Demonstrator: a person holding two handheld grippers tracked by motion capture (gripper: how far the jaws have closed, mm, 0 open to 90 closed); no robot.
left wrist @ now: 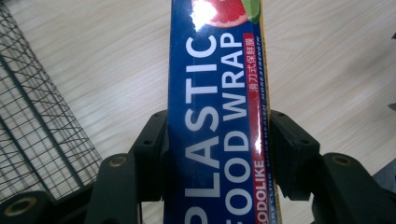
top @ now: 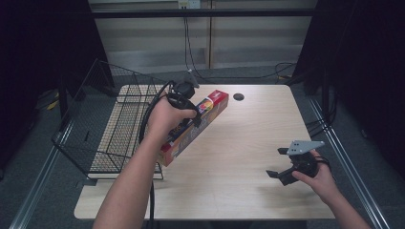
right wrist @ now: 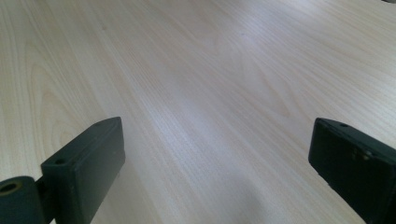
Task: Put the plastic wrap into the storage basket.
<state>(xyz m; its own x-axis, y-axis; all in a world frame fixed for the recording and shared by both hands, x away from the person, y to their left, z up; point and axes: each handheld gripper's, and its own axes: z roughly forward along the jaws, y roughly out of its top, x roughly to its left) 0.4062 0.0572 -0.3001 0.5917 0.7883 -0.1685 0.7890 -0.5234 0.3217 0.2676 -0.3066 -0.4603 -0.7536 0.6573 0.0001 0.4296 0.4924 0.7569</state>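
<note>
Clamping across the width of the plastic wrap box (top: 193, 128), the left hand-held gripper (top: 187, 106) is seen in the high view over the far left part of the tabletop (top: 248, 143). In the left gripper view the two black jaws are pressed against the box's (left wrist: 219, 121) long sides, with the printed face turned up between them. The box's long axis runs on a diagonal, from its near left end, beside the wire basket (top: 102, 129), up to its far right end toward the middle of the tabletop. The near end sits just at the basket's right edge; whether the box is lifted or resting on the wood cannot be told. The basket lies directly to the left of the held box, so a short move leftward, with the long axis turned to fit the basket's length, is judged to be what the coming step calls for. The right hand-held gripper (top: 286, 164) is held well apart, low over the near right of the tabletop, with its jaws spread wide and nothing between them.
</note>
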